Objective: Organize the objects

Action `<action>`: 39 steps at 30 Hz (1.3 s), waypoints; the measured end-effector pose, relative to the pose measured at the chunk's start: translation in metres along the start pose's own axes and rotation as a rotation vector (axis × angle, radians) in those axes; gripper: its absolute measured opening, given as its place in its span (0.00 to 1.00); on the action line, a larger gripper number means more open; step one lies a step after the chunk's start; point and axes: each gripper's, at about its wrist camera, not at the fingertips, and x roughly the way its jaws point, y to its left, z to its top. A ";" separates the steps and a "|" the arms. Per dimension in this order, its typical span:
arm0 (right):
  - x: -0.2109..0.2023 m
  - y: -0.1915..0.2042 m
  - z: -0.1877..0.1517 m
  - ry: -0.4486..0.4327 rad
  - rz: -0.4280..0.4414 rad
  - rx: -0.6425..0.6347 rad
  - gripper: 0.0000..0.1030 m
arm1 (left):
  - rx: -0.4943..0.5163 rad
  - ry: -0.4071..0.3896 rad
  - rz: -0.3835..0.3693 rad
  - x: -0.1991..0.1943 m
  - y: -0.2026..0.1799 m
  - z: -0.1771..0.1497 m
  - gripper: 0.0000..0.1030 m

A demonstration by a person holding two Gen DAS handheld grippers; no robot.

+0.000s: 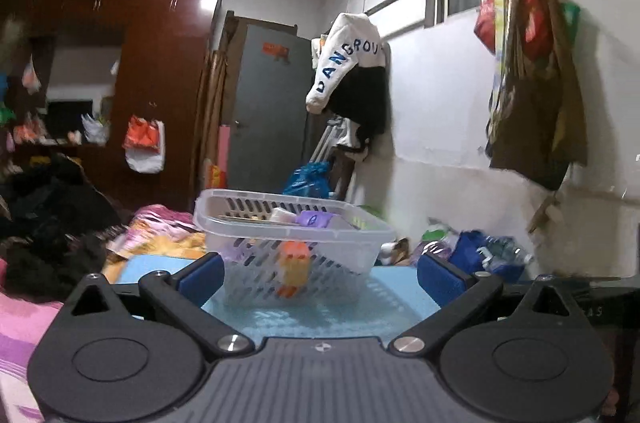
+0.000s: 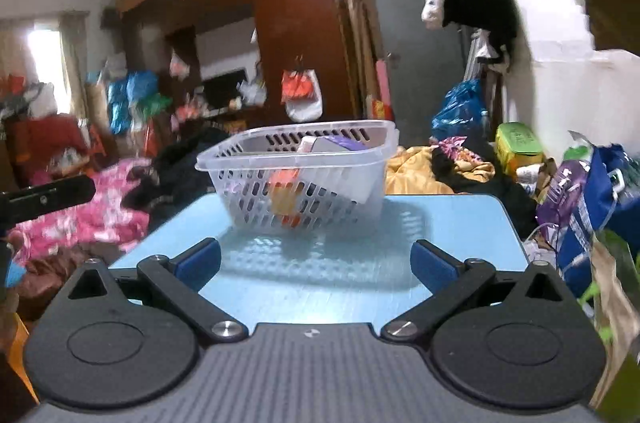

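The basket (image 1: 292, 235) stands ahead of the left gripper (image 1: 320, 273), framed between its two blue pads (image 1: 202, 273) but beyond their tips, touching neither. From the right gripper (image 2: 316, 259) the basket (image 2: 304, 175) also lies ahead, further off and slightly left of the midline, with bare table (image 2: 460, 223) between it and the pads (image 2: 434, 263).

The basket is clear plastic, rectangular with rounded corners and a flared rim, its walls pierced by rows of slots. It sits on a smooth, light blue table whose surface reflects the slotted pattern. Inside, an orange and yellow toy (image 1: 296, 265) shows through the near wall, a purple item (image 1: 314, 219) and a white block (image 1: 282, 215) lie near the rim; their exact shapes are blurred. The grippers are matte black with ribbed grey housings, round pivots and flat blue pads.

Both grippers have their jaws spread wide, holding nothing and touching nothing.
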 end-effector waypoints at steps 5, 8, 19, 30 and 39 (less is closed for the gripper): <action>0.003 0.008 0.016 -0.028 -0.030 -0.043 1.00 | 0.013 0.045 0.033 0.007 -0.007 0.004 1.00; 0.012 0.005 0.017 -0.009 -0.015 -0.016 1.00 | 0.022 0.098 0.037 0.021 -0.005 0.000 1.00; 0.015 -0.003 0.005 -0.002 -0.035 0.016 1.00 | 0.075 0.155 0.079 0.033 -0.016 -0.011 1.00; 0.008 -0.008 0.001 0.001 -0.041 0.029 1.00 | 0.084 0.144 0.125 0.027 -0.018 -0.011 1.00; 0.009 -0.010 -0.005 0.027 -0.031 0.030 1.00 | 0.081 0.147 0.154 0.024 -0.012 -0.015 1.00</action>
